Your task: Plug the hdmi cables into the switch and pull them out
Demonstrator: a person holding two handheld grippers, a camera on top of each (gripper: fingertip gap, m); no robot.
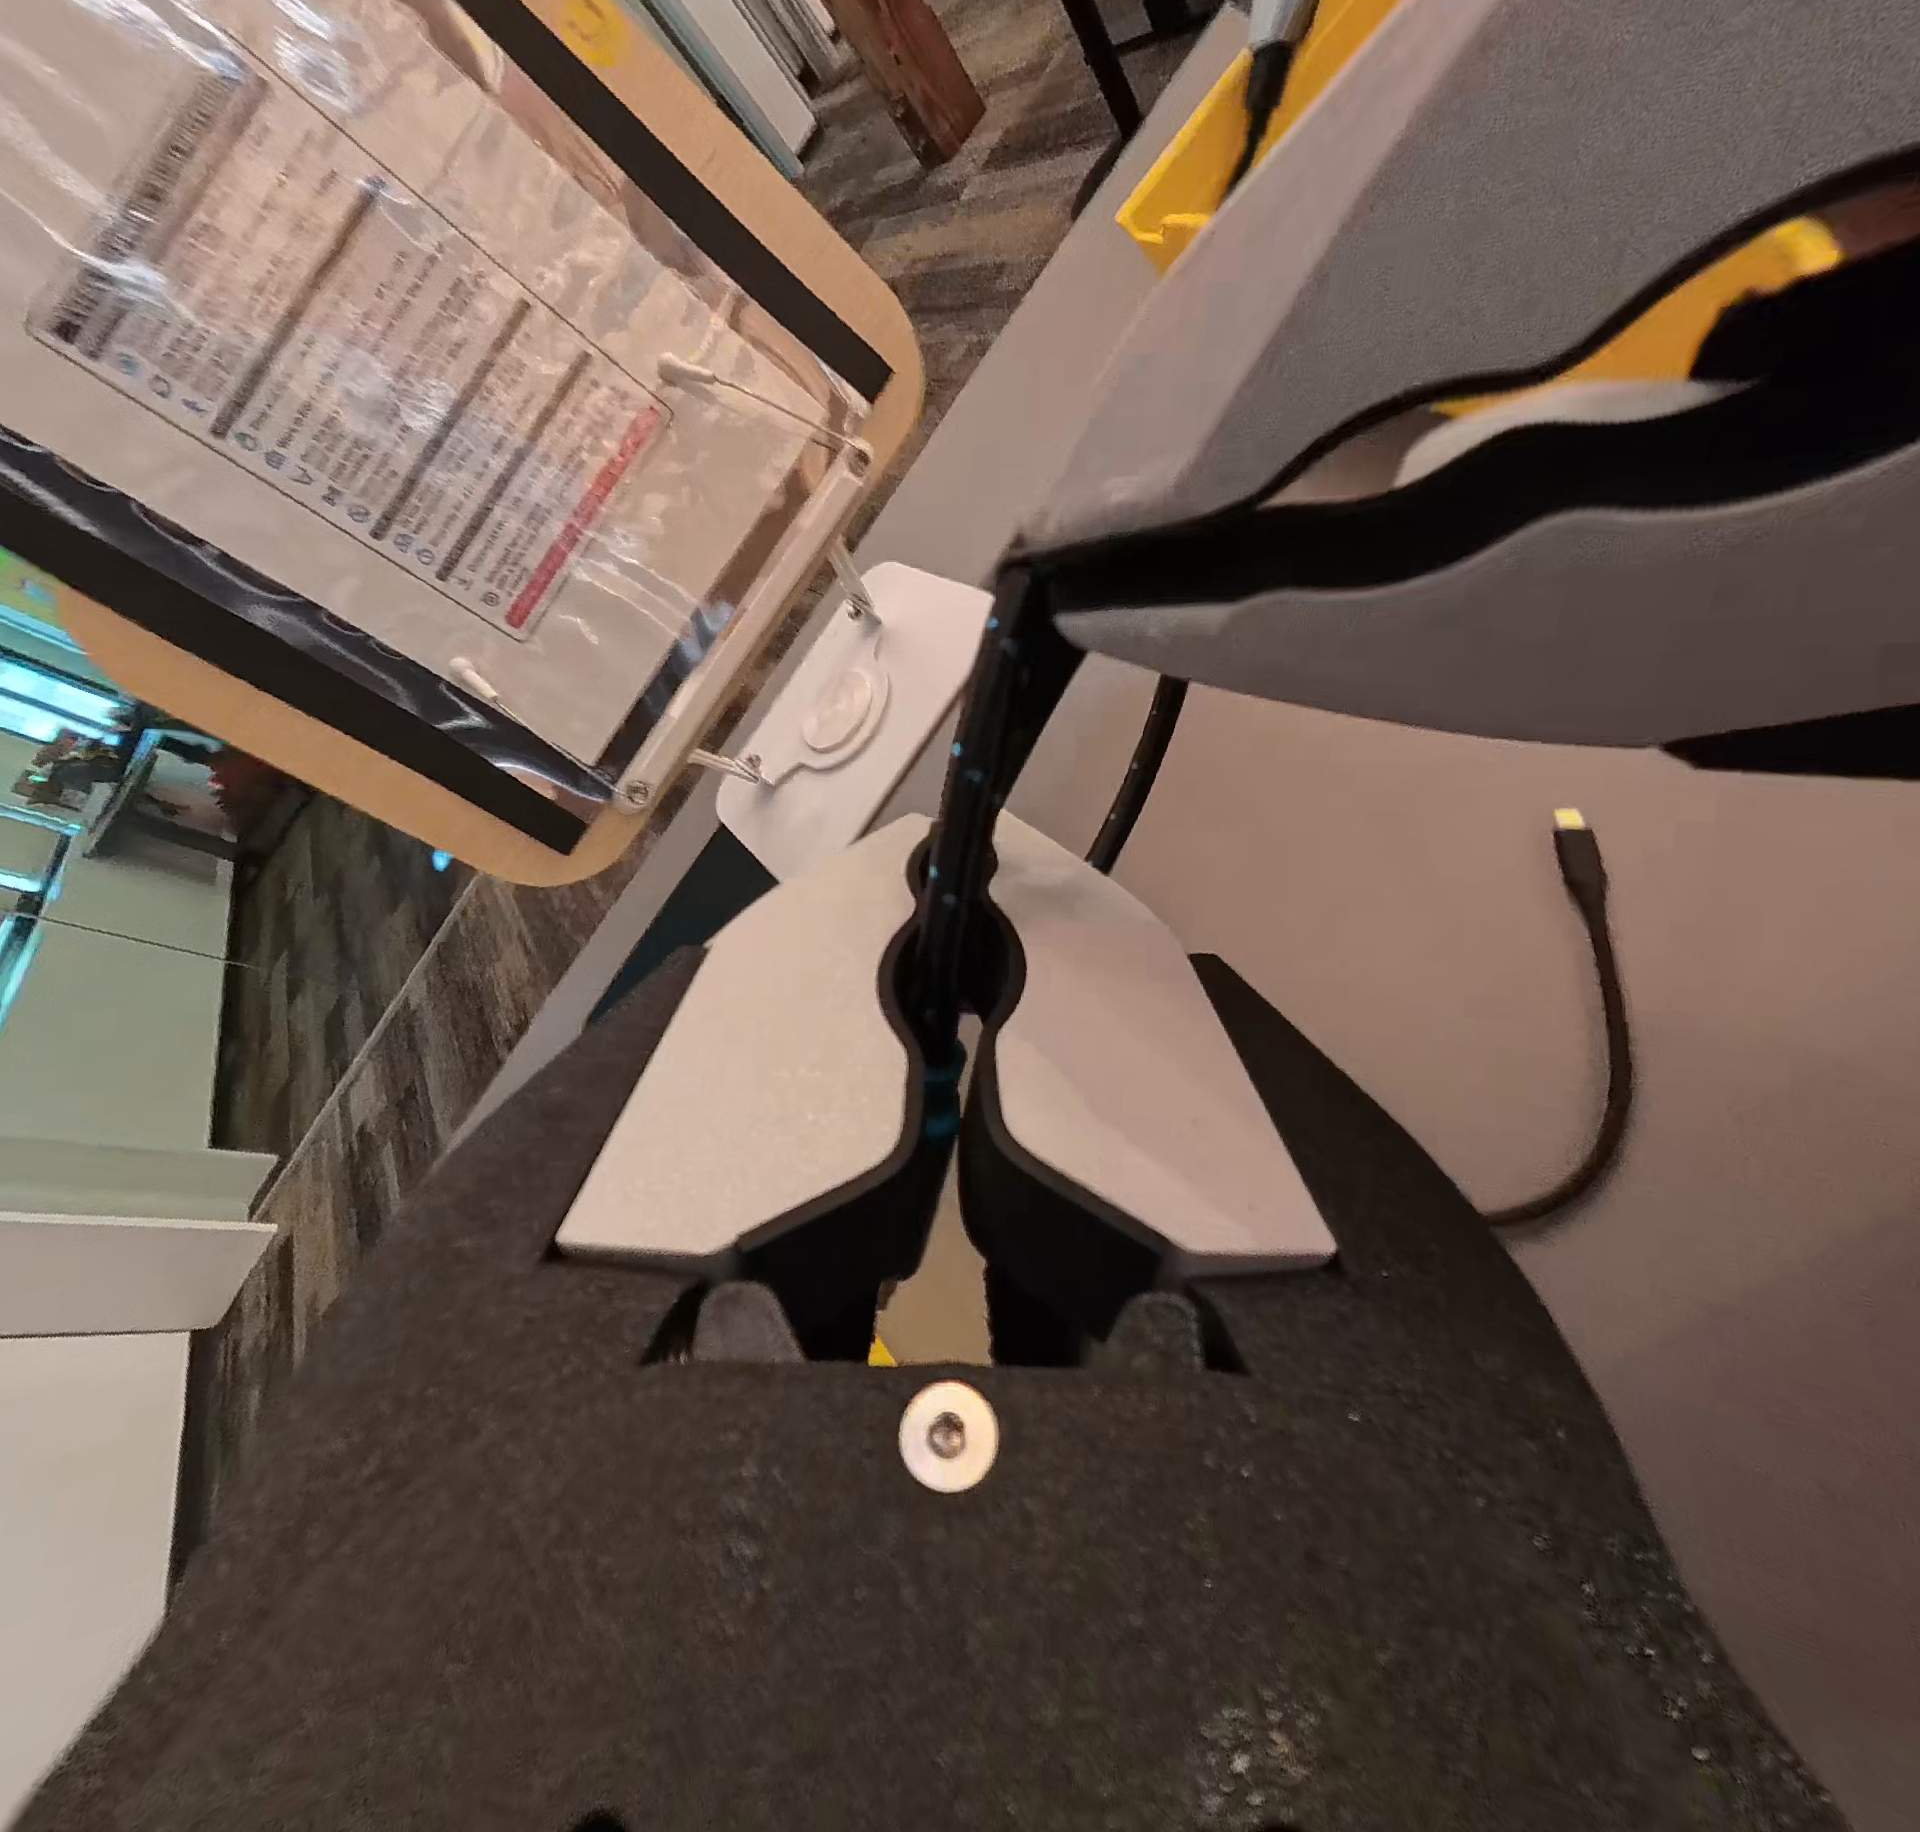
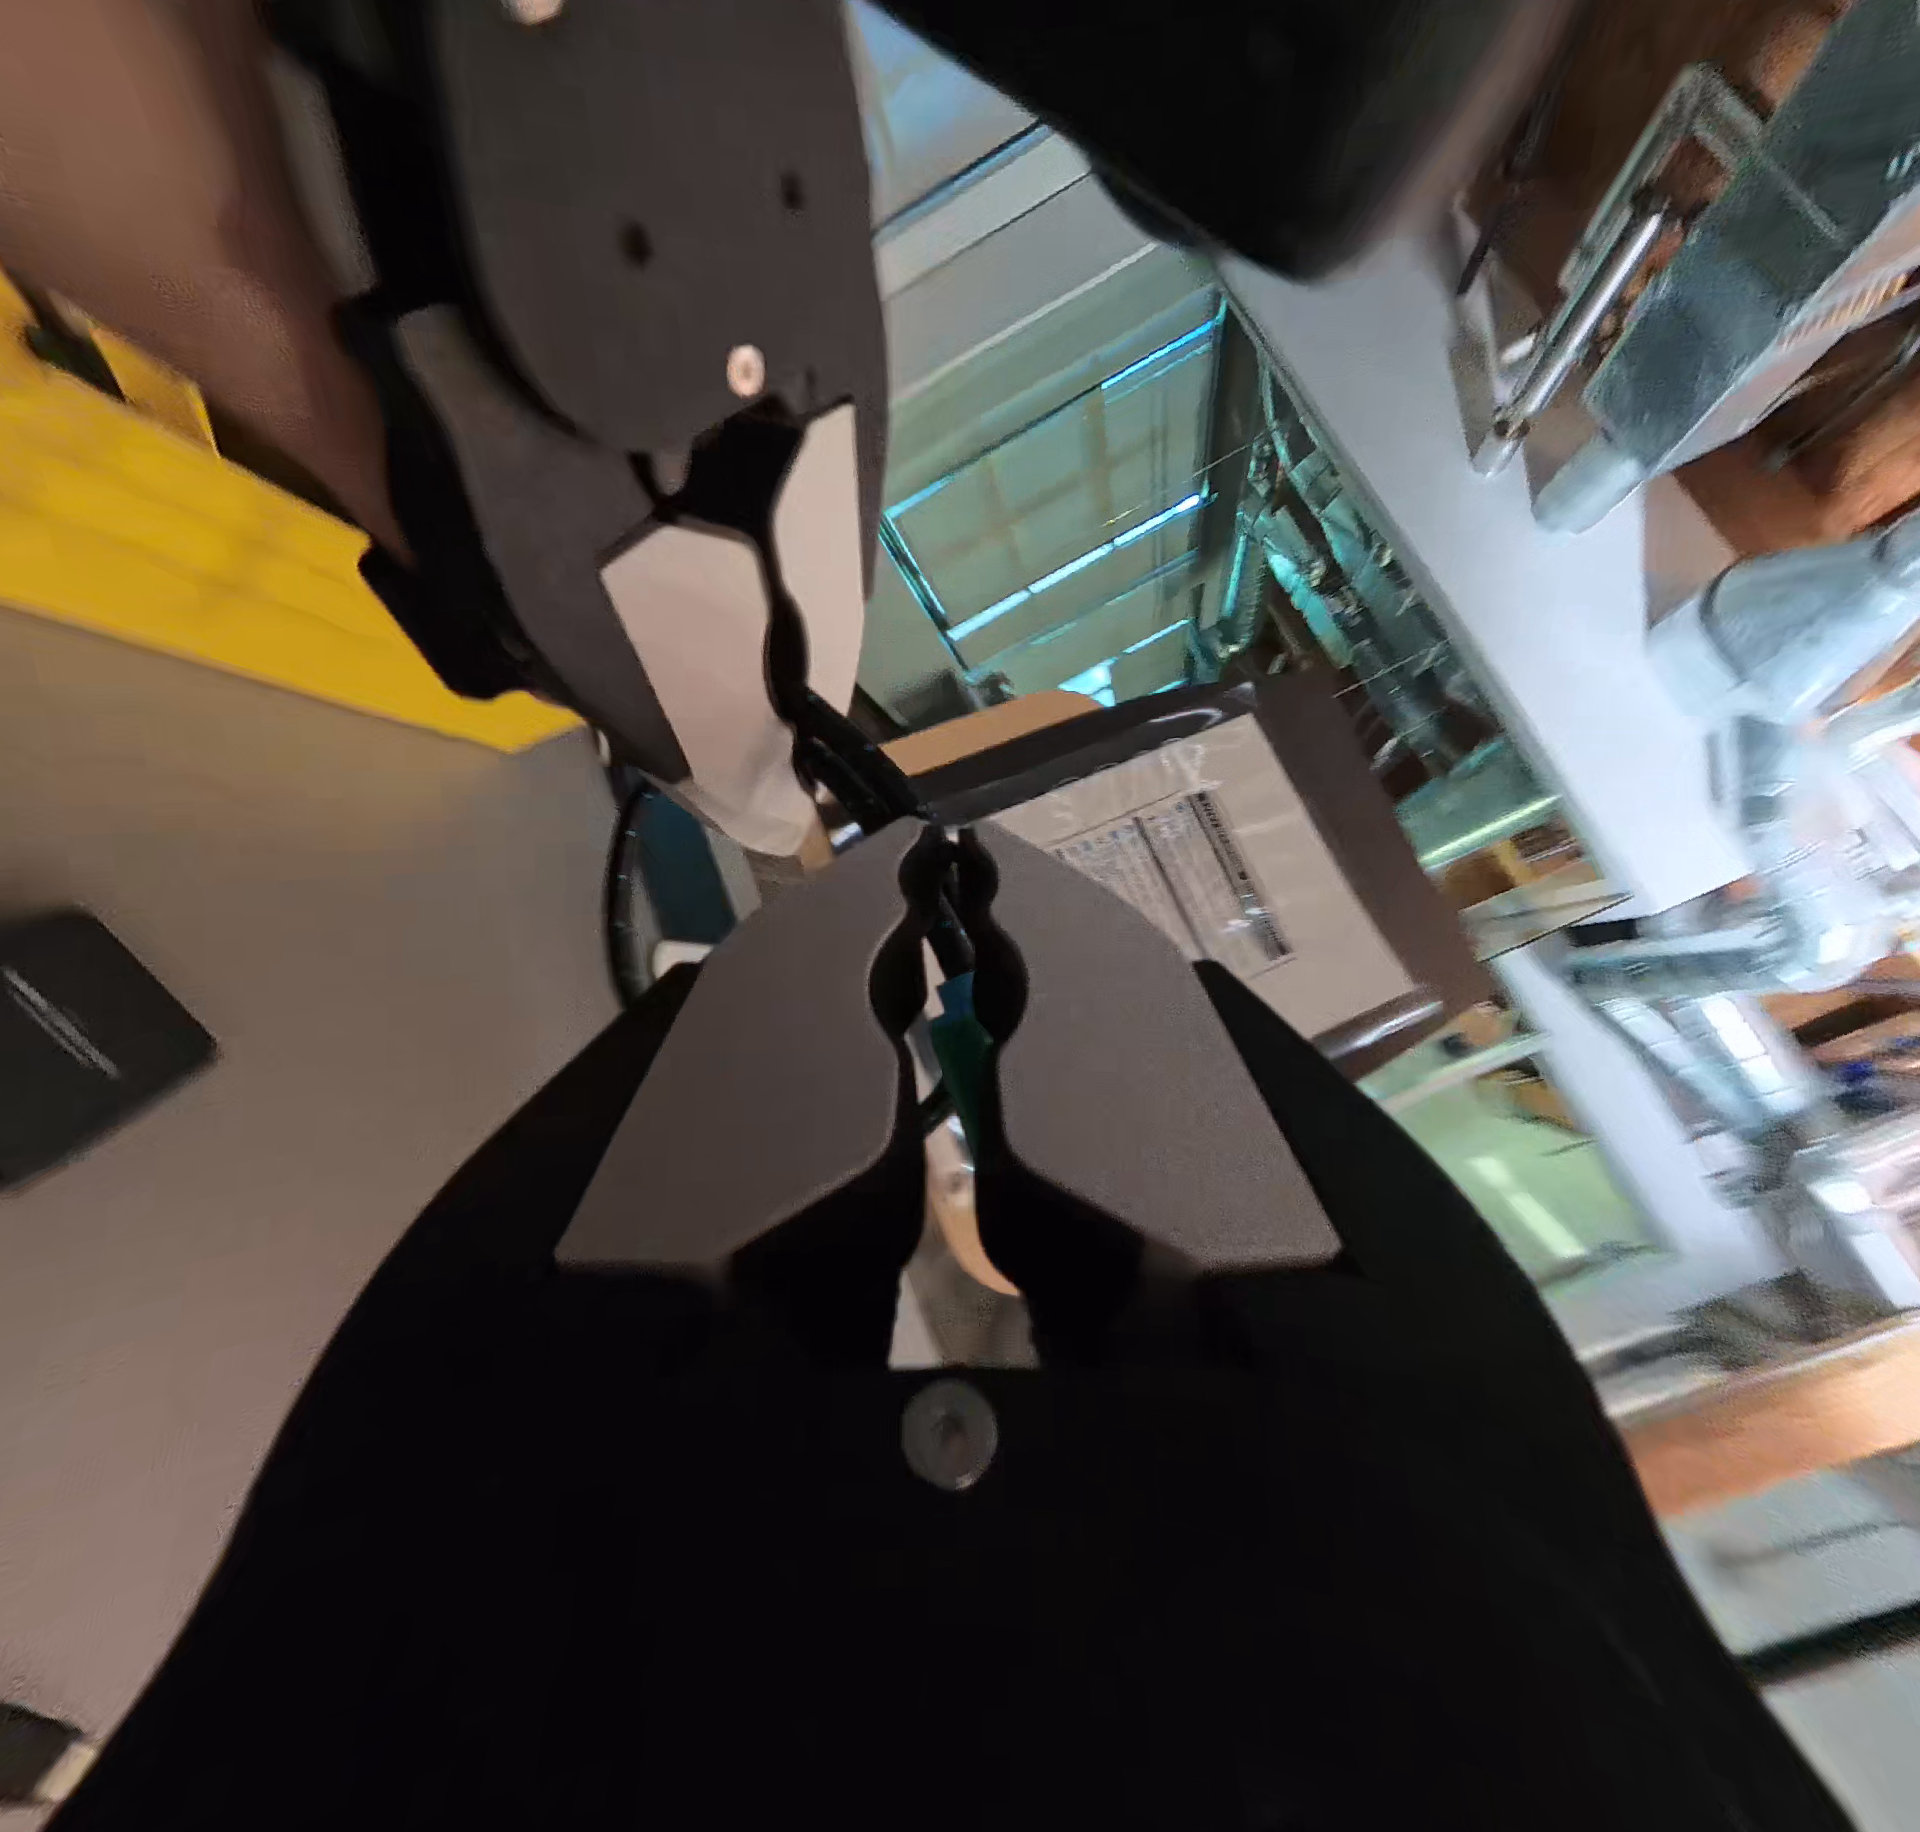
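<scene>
Left gripper point(image 1: 951, 961) clenched on a black braided cable point(image 1: 977, 795), the same cable point(image 2: 951, 935) pinched by the right gripper point(image 2: 940, 873), both held above the grey surface point(image 1: 1403, 951), second cable point(image 1: 1600, 1003) lying loose on it, black switch box point(image 2: 83, 1034) set apart.

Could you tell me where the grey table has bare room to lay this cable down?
Bare grey table lies between the held black cable and the loose cable, and beyond that. Crowded: up by the yellow bin.

Cable point(image 2: 954, 935) end hidden between tools.
</scene>
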